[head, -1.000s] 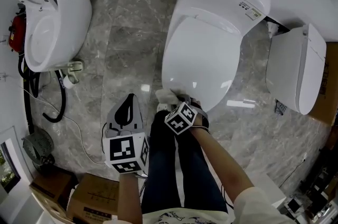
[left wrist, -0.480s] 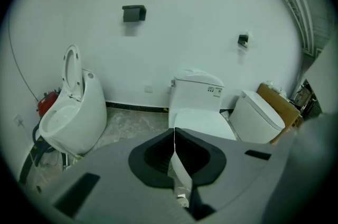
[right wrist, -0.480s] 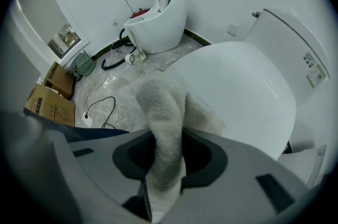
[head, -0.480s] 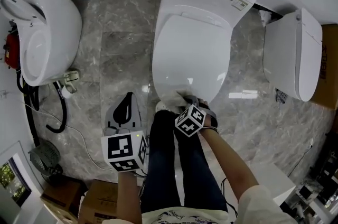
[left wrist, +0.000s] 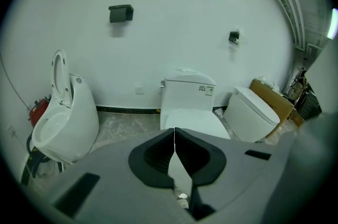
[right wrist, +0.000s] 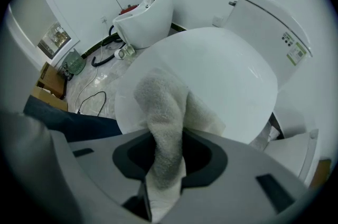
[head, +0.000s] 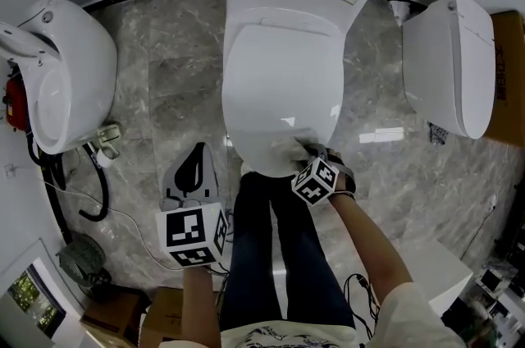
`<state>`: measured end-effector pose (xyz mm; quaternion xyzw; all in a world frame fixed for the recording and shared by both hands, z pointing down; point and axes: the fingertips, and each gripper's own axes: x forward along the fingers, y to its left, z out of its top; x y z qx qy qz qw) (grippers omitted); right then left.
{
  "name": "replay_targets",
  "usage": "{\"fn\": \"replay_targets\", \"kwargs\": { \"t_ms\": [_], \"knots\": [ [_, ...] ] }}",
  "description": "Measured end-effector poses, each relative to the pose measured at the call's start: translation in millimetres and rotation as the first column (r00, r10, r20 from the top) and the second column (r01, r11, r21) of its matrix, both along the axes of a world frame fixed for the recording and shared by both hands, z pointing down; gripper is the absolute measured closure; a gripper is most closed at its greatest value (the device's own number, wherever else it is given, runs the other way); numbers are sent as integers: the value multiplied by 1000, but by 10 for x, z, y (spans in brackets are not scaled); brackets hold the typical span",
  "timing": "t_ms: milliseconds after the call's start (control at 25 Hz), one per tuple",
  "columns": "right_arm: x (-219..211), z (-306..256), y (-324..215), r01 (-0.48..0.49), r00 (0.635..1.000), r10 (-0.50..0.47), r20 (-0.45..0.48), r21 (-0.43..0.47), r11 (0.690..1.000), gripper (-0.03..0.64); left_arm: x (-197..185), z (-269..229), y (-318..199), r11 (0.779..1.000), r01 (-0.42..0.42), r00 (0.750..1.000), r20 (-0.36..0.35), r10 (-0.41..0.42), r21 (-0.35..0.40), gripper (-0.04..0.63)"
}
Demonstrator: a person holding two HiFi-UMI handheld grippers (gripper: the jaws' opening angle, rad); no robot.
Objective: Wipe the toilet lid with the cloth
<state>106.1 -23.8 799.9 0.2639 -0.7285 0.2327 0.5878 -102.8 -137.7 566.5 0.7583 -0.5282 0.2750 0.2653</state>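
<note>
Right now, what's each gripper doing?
Left gripper: shut, empty.
Right gripper: shut on the cloth.

**Marble floor, three toilets**

The grey veined marble floor (head: pixel 180 84) carries the middle toilet (head: pixel 283 51). To its left stands a toilet with a raised lid (head: pixel 66 84), with a black hose (head: pixel 94 190) at its foot. To its right stands a third toilet (head: pixel 447 63).

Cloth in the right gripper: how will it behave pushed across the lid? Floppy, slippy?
Likely floppy: the cloth folds over past the right gripper, so it may bunch when pushed. Its fuzzy pile looks light and probably drags slightly on the glossy toilet lid.
</note>
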Motion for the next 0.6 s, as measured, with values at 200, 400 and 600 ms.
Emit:
{"fn": "replay_targets", "kwargs": {
  "t_ms": [200,400,600],
  "knots": [
    [318,31,9,-27,999,27,-26,-4,1000,508,149,3,17,1000,-28,1000,4,28,-2,586],
    [551,55,5,-104,994,103,-24,-31,994,508,248,2,24,999,-42,999,9,42,-5,586],
    [685,80,0,-164,987,163,-12,-51,985,508,354,-3,20,999,-54,998,12,55,-3,586]
  ]
}}
